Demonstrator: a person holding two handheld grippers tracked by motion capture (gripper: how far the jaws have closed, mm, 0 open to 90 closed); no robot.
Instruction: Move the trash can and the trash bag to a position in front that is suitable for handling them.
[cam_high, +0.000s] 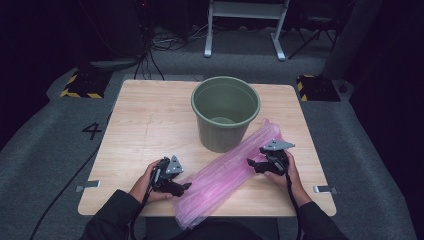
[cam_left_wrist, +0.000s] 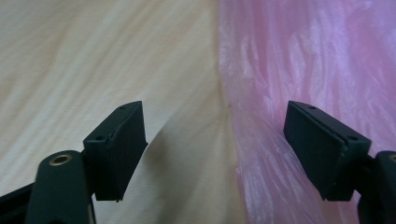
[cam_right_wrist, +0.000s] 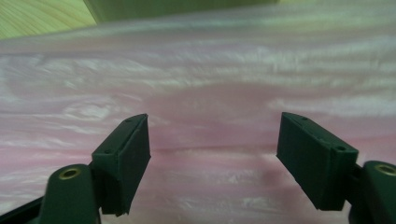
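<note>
Left gripper (cam_left_wrist: 215, 154): jaws wide, nothing between them; straddle the bag's near edge, then pinch one layer only.
Right gripper (cam_right_wrist: 212, 158): gaping above the plastic; lower before closing.
Pink bag (cam_high: 225, 172): flat, diagonal across the table (cam_high: 145, 130), far end touching the bin.
Green bin (cam_high: 226, 112): upright behind; keep clear.

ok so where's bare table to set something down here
The widest bare patch is the table's left half, between its left edge and the green bucket, above the left gripper. A narrower strip lies behind the bucket. The front right is crowded: the pink plastic bag runs diagonally there, with the right gripper over it.
</note>
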